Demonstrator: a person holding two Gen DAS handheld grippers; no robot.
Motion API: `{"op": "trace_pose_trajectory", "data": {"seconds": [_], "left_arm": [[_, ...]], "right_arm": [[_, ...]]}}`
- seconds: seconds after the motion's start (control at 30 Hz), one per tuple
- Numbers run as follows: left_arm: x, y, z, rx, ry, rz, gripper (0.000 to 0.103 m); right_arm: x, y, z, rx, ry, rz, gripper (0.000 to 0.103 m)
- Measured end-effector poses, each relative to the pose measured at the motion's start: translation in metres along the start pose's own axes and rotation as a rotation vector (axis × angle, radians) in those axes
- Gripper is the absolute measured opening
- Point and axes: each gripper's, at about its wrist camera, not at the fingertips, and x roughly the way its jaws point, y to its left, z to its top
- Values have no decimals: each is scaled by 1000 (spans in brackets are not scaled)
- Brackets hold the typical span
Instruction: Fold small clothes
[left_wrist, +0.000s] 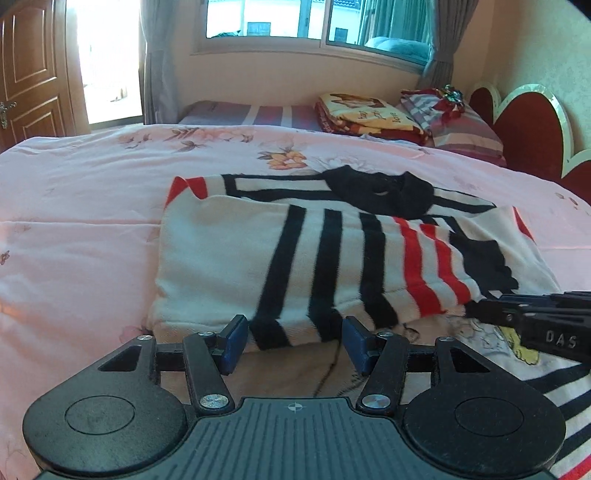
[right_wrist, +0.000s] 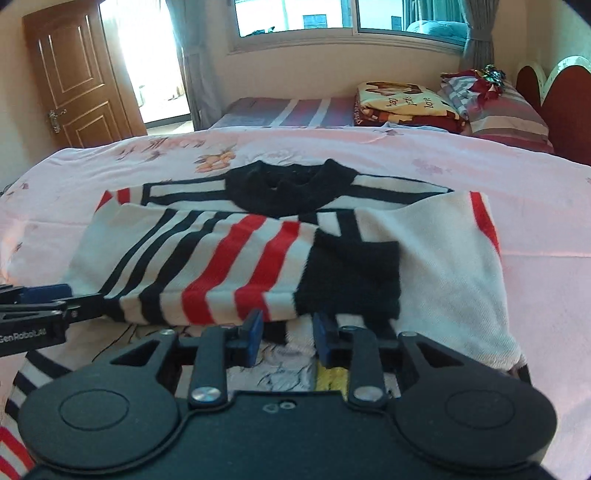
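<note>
Both tools are released: the left tool (left_wrist: 293, 341) and right tool (right_wrist: 287, 338) hover just before the sweater's (left_wrist: 295, 251) near edge, nothing between their pads. The sweater lies on the bed (left_wrist: 74, 221), both sleeves folded across its chest. Next, probably, comes gripping the hem and folding it toward the collar. Only the right view shows the hem clearly.

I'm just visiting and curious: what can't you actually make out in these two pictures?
- White knitted sweater with black and red stripes: its near hem, both views, hidden behind the claws.
- Cartoon print: right view, mostly covered by the folded sleeve and right claw.
- Left claw: holder unseen.
</note>
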Motion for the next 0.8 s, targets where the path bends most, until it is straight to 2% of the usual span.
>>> {"op": "trace_pose_trajectory", "data": {"seconds": [0.13, 0.2, 0.3, 0.37, 0.43, 0.5, 0.6, 0.8], "left_arm": [[2, -20, -13, 23, 40, -23, 57], [8, -22, -21, 27, 70, -15, 57], [6, -17, -29, 44, 49, -9, 57], [3, -10, -30, 47, 54, 1, 57], [1, -1, -32, 28, 54, 15, 57], [-3, 4, -36, 15, 50, 32, 57], [-7, 4, -41, 18, 44, 59, 59], [-8, -5, -41, -6, 53, 131, 65]], "right_arm": [[-3, 20, -14, -59, 11, 12, 29], [1, 22, -21, -86, 33, -23, 29], [-2, 5, -32, -111, 25, -103, 29], [-9, -14, -38, -114, 21, -178, 32], [-18, -37, -46, -95, 18, -226, 47], [-26, -62, -54, -64, 22, -263, 49], [-35, -87, -64, 3, 13, -240, 49], [-31, -78, -69, -31, -5, -270, 52]]}}
